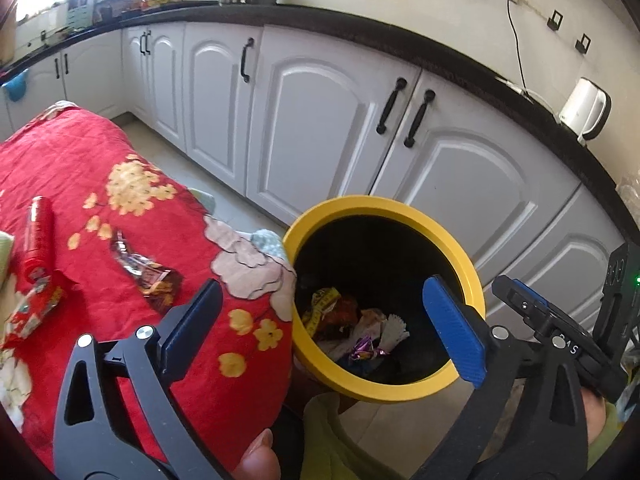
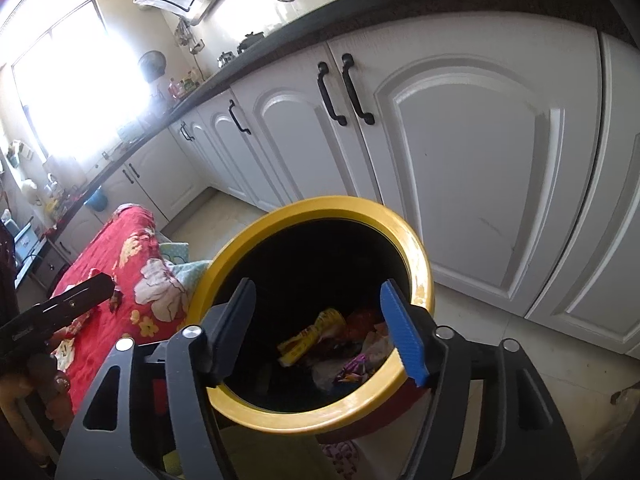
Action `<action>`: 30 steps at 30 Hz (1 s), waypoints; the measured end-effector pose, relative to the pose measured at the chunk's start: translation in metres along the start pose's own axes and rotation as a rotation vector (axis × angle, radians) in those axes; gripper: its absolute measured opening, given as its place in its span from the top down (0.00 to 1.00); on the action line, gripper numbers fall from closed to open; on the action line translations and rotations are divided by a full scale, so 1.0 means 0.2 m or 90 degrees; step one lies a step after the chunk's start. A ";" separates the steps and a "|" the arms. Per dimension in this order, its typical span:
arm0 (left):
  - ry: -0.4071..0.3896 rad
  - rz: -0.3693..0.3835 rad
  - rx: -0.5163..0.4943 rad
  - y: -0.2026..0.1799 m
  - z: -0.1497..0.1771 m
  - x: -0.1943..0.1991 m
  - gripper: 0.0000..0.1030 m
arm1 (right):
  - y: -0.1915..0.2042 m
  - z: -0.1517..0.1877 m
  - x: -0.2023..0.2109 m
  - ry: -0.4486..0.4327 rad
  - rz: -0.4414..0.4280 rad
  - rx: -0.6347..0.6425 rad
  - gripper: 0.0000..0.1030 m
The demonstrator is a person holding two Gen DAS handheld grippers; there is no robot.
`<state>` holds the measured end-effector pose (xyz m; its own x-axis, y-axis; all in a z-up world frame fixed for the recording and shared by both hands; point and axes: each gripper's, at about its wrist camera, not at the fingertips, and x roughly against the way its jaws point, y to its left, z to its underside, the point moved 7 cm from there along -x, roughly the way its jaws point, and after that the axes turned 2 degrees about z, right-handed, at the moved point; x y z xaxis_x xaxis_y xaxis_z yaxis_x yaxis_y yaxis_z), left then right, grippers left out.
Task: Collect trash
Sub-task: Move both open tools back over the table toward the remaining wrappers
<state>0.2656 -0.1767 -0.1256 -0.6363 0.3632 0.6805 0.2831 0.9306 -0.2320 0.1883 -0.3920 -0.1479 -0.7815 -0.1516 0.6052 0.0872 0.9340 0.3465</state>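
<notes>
A yellow-rimmed bin stands beside the table and holds several wrappers. It also shows in the right wrist view, with the wrappers inside. My left gripper is open and empty, over the table edge and the bin's mouth. My right gripper is open and empty above the bin's mouth; it also shows at the right in the left wrist view. On the red floral cloth lie a brown foil wrapper, a red can and a red crumpled wrapper.
White cabinets with black handles run behind the bin under a dark counter. A white kettle stands on the counter at right. Pale floor tiles lie around the bin. The left gripper shows at the left in the right wrist view.
</notes>
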 end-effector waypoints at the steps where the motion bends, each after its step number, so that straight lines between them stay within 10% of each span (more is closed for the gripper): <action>1: -0.004 -0.002 0.002 0.01 0.00 0.02 0.11 | 0.00 0.00 0.00 -0.003 -0.001 0.001 0.33; 30: -0.146 -0.082 0.046 0.33 -0.09 0.54 0.11 | 0.56 -0.04 0.19 -0.047 -0.063 0.114 0.21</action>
<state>0.2274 -0.0765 -0.0548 -0.8123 0.2353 0.5336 0.1428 0.9674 -0.2092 0.1730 -0.2963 -0.0796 -0.8242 -0.2277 0.5185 -0.0985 0.9593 0.2647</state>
